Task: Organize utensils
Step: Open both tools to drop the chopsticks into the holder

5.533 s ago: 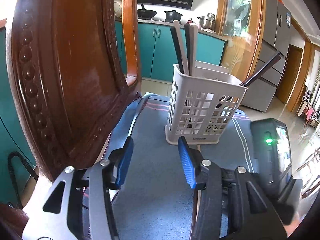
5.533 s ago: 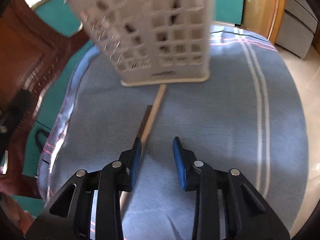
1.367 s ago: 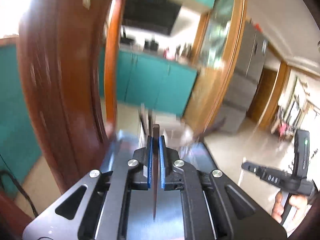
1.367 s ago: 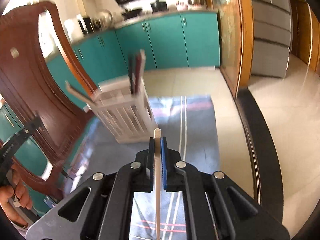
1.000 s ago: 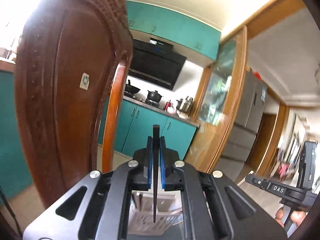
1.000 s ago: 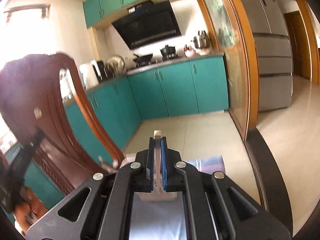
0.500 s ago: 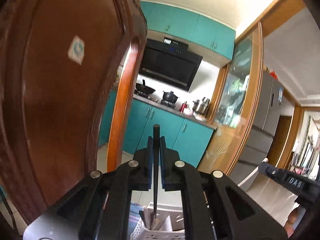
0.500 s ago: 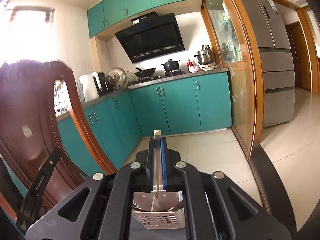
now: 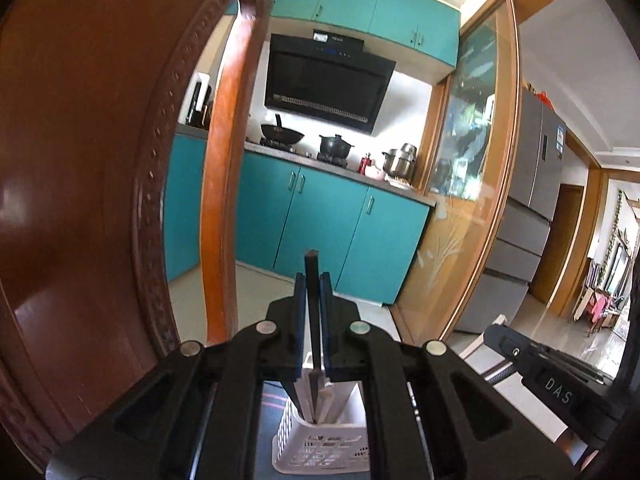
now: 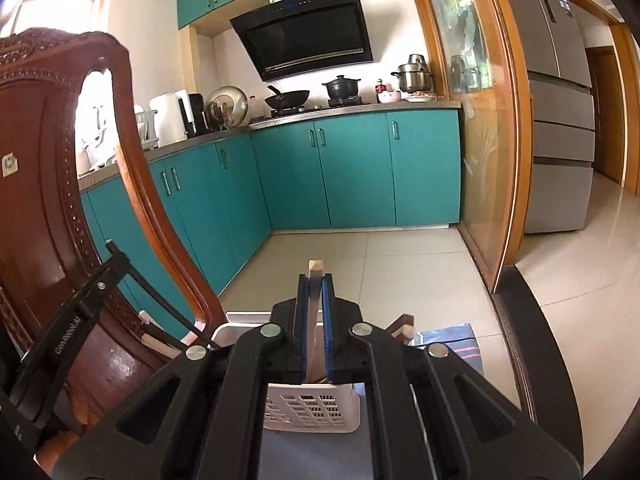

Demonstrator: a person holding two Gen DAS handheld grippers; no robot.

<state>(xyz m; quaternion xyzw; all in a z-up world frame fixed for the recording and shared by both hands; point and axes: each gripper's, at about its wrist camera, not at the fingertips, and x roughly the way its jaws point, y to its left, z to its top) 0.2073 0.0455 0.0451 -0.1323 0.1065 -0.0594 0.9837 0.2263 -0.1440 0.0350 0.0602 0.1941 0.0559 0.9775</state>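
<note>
Both jaws are clamped: the left gripper (image 9: 312, 320) on a dark chopstick (image 9: 311, 280), the right gripper (image 10: 315, 320) on a pale chopstick (image 10: 314, 280), each upright above the white basket (image 10: 308, 408) on the blue cloth (image 10: 452, 338). Keep both sticks vertical, tips inside the rim, before letting go

Teal kitchen cabinets (image 10: 352, 168), carved wooden chair (image 10: 44, 184), tiled floor (image 10: 400, 264)
</note>
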